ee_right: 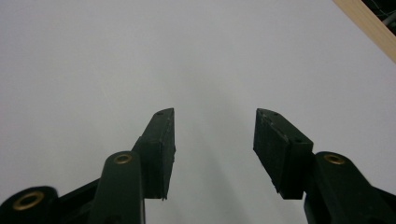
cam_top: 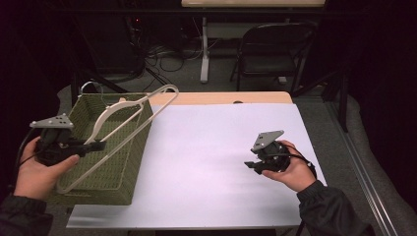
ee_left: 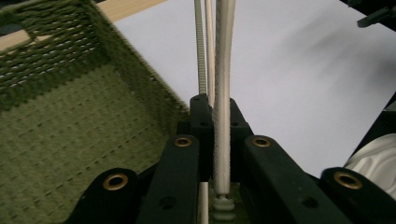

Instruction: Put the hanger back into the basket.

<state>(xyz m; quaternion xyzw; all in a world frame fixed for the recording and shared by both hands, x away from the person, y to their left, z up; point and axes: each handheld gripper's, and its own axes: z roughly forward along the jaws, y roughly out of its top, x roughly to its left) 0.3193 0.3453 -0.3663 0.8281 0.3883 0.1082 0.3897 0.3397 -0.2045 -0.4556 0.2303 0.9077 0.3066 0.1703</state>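
**Hanger held over basket, right side idle**

Left: the left hand-held gripper (cam_top: 96,145) was pinching a cream clothes hanger (cam_top: 129,129) on one of its thin bars, jaws pressed tight on it; the left gripper view showed the bar (ee_left: 222,112) running straight up between the pads. The hanger sat tilted, its lower end inside the green woven basket (cam_top: 132,162) and its upper end reaching past the basket's far right corner. Judgement: the grip near one end was chosen so the long frame could be swung in or out over the basket wall without snagging the weave.

Centre: the white sheet (cam_top: 211,147) covering the worktop (cam_top: 221,98) was bare between the two hands, probably the set-down area.

Right: the right hand-held gripper (cam_top: 251,164) hovered low over the sheet, well apart from the hanger, jaws spread with nothing between them. Judgement: it was waiting, ready to take or steady the free end.
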